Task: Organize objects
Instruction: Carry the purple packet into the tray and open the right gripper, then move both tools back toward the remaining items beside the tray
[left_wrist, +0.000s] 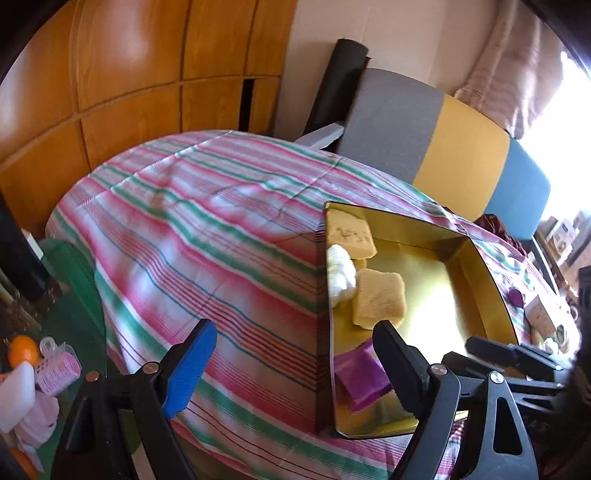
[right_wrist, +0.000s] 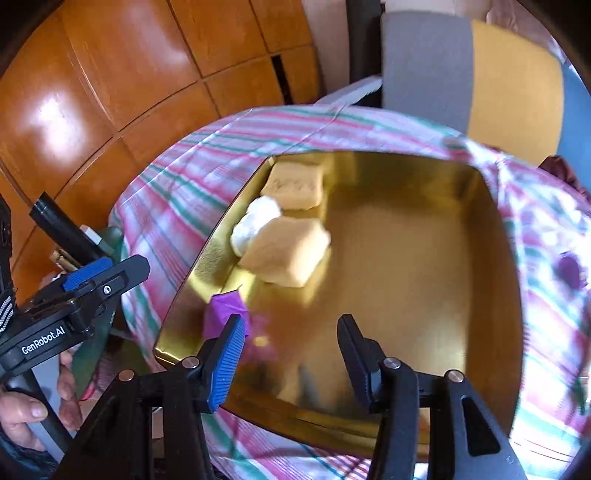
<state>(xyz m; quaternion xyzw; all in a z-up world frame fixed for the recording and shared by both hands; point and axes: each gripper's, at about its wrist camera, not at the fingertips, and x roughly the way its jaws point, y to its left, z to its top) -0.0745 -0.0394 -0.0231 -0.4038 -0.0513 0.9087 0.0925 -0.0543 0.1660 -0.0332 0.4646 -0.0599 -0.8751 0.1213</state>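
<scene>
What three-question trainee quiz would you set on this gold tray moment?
1. True or false: the gold tray is empty.
2. Which item lies nearest the right gripper? A) purple packet B) white wad C) far yellow sponge
3. What lies between the left gripper's jaws?

Key: 1 false; 2 A; 3 nothing held, only the striped cloth and the tray's edge behind.

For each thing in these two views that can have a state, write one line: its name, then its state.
Gold box: open, lidless, on the striped cloth.
Two yellow sponges: inside the box, near its left wall.
White wad: inside, touching the nearer sponge.
Purple packet: inside, lying flat at the near corner.
Left gripper: open, nothing between its fingers.
Right gripper: open, empty, above the box.
</scene>
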